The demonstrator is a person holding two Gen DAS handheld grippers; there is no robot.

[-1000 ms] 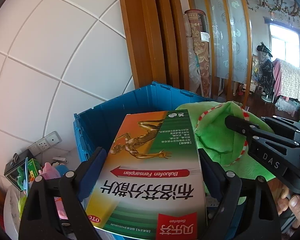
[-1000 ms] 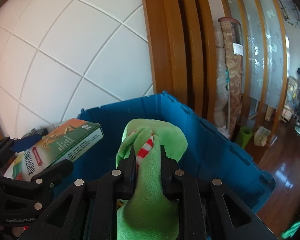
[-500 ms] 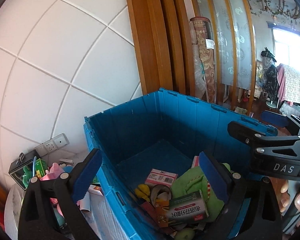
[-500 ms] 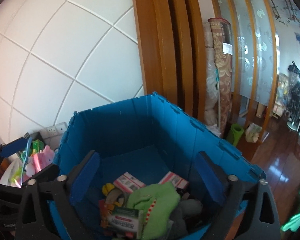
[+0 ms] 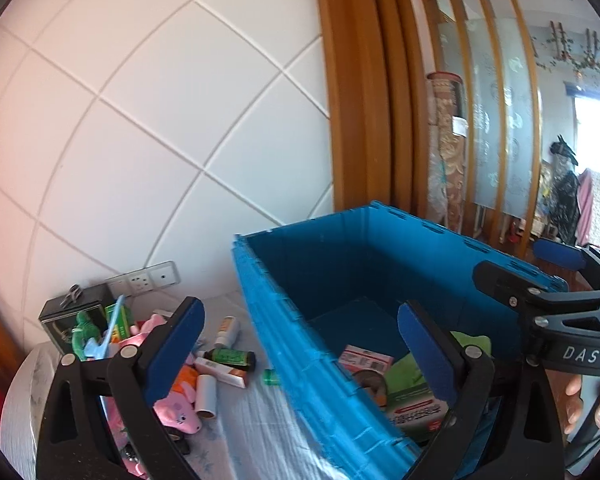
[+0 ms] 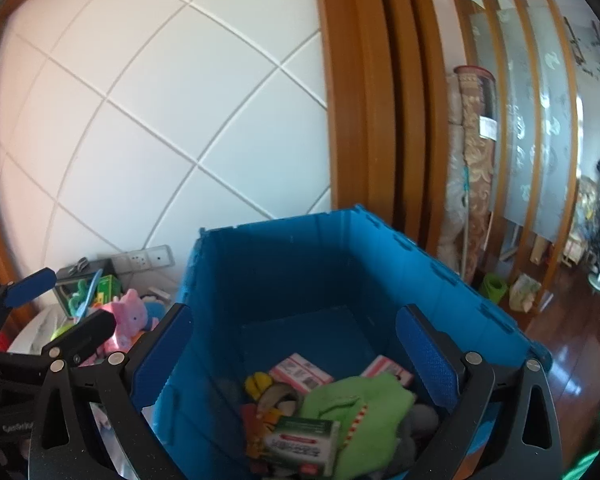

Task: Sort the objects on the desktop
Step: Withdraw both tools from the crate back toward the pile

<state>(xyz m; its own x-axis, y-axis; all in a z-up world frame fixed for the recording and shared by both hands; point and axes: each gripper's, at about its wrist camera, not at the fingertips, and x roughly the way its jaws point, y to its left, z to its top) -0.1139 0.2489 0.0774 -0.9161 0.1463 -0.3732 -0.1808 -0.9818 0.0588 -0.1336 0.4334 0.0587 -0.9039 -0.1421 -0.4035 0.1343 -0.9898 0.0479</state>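
Currently both grippers empty, jaws spread wide. Largest item: one deep blue plastic crate (image 6: 300, 264) on the white cloth-covered tabletop (image 5: 260, 424), against a white tiled wall (image 5: 140, 120). Left gripper (image 5: 300, 340) straddles the crate's left wall, one pad over the tabletop, one over the crate. Right gripper (image 6: 292, 352) hangs over the crate opening; "DAS" is printed on its body in the left view. Inside the crate: one green plush toy with red-white striped trim (image 6: 352, 404), one green-and-white medicine box with a red band (image 6: 300, 442) lying beside it, print too blurred to read, two pink-and-white small cartons (image 6: 300, 372) behind. Left of the crate on the tabletop: one pink plush pig (image 5: 176, 408), one dark bottle with green label (image 5: 232, 358), one white tube (image 5: 206, 394), other clutter unclear. Two white wall sockets (image 5: 144, 282) behind.
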